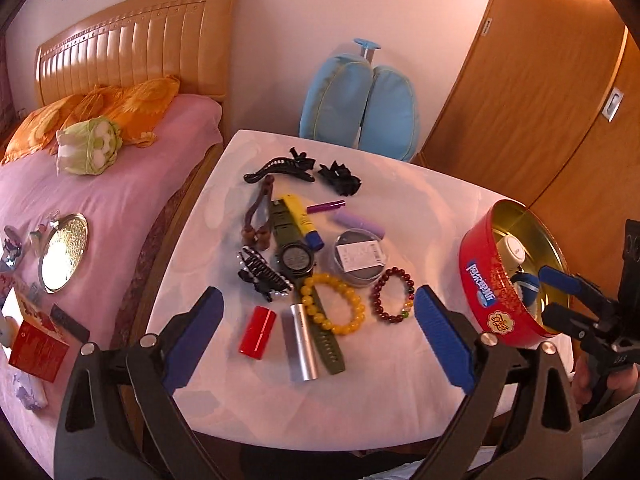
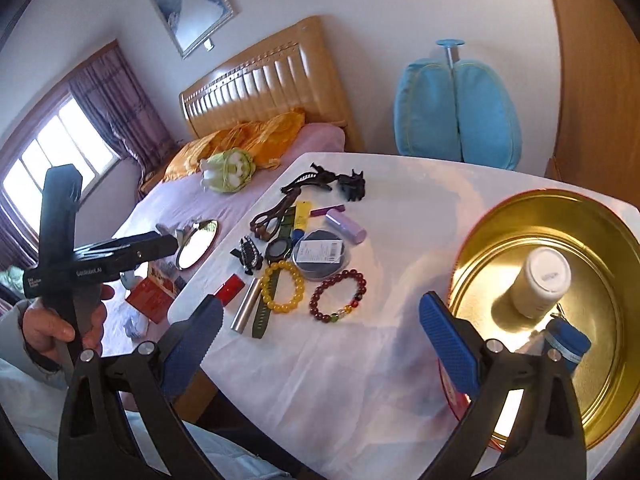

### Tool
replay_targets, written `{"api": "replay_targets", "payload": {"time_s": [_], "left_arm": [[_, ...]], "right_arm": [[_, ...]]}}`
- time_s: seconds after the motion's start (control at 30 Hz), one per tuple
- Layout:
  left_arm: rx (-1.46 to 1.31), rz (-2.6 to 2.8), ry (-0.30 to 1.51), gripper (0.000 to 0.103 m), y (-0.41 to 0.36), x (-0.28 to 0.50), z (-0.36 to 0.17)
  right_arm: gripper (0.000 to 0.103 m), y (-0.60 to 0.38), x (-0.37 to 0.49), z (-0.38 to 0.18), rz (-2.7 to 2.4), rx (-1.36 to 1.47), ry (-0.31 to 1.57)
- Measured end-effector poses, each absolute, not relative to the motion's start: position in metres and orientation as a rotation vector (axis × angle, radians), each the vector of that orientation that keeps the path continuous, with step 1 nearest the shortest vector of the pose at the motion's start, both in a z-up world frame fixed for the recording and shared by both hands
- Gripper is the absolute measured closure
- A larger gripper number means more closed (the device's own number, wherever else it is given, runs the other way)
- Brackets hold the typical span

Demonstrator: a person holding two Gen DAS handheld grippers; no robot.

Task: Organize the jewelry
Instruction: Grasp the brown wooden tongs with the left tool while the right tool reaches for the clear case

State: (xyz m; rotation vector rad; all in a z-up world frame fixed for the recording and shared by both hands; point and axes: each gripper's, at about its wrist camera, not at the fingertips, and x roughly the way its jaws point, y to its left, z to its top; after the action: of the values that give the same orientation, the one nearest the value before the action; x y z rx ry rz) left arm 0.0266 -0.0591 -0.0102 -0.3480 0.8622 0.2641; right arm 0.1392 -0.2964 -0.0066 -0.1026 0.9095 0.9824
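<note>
Above the white-clothed table (image 1: pixel 400 380), hovering with the left gripper (image 1: pixel 316 336) wide and empty over the yellow bead bracelet (image 1: pixel 334 306), needing a centred, gentle closing on the beads, while keeping the right gripper (image 2: pixel 320 344), also wide, beside the round red tin (image 1: pixel 486 280).

The left hand-held gripper (image 1: pixel 318 336) is hanging with its blue-padded fingers (image 1: pixel 192 336) spread wide apart and gripping nothing. The right hand-held gripper (image 2: pixel 320 344) is likewise gaping, its fingers (image 2: pixel 450 350) far apart. The person's left hand (image 2: pixel 60 320) is clutching its handle, fingers curled.
</note>
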Motion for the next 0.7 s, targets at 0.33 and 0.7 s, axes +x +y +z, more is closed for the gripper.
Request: {"api": "replay_targets", "payload": {"time_s": [0.33, 0.7], "left_arm": [[-0.330, 0.042, 0.955, 0.010, 0.035, 0.089, -0.060], [-0.261, -0.061, 1.084, 0.010, 0.053, 0.171, -0.109]], "right_arm": [[0.004, -0.205, 0.143, -0.045, 0.744, -0.052, 1.083], [0.004, -0.171, 0.154, -0.066, 0.634, -0.055, 1.180]]}}
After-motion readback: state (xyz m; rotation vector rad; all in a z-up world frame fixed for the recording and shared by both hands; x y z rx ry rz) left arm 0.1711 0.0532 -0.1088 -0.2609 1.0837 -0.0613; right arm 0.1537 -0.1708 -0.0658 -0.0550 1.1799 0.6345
